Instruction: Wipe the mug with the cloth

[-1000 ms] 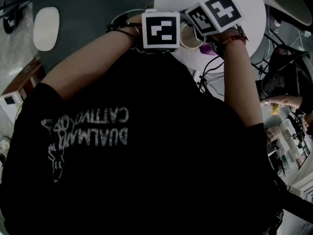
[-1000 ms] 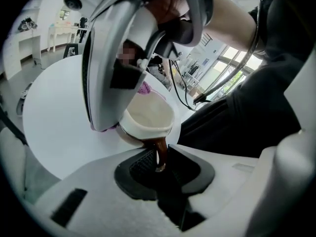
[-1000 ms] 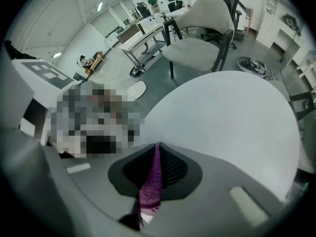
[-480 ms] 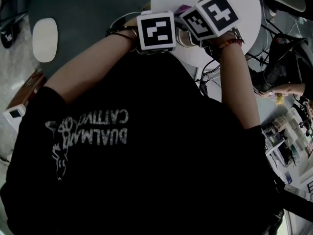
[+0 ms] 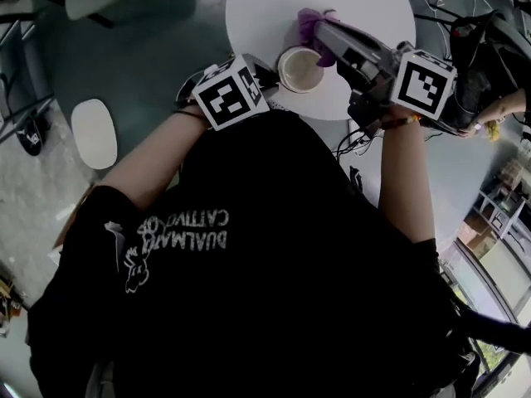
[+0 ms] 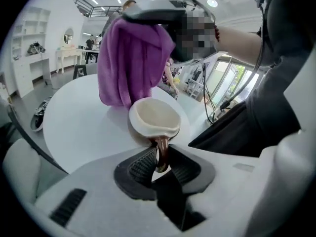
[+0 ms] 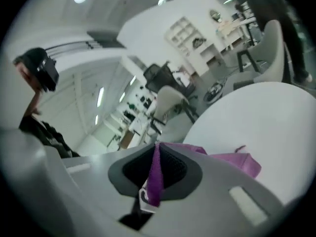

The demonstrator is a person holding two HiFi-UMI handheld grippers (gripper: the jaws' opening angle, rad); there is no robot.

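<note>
A cream mug (image 5: 299,69) with a brown handle stands on the round white table (image 5: 357,7), near its edge. My left gripper (image 5: 267,75) has the handle (image 6: 161,154) between its pads, which touch it on both sides while the jaws are opening. In the left gripper view the mug's mouth (image 6: 154,117) faces up and looks empty. My right gripper (image 5: 322,33) is shut on a purple cloth (image 5: 309,25), which hangs just behind the mug (image 6: 129,63). The right gripper view shows a fold of cloth (image 7: 155,169) pinched between the pads and the rest (image 7: 237,163) draping onto the table.
Cables (image 5: 357,139) hang off the table's near side beside my right arm. A white oval seat (image 5: 93,133) stands on the floor at the left. Chairs (image 7: 170,102) and shelves stand beyond the table. Another person's arm (image 5: 502,106) is at the right edge.
The two grippers have drawn apart: the right one swung out to the right with the cloth, the left one shifted left. The mug now shows between them.
</note>
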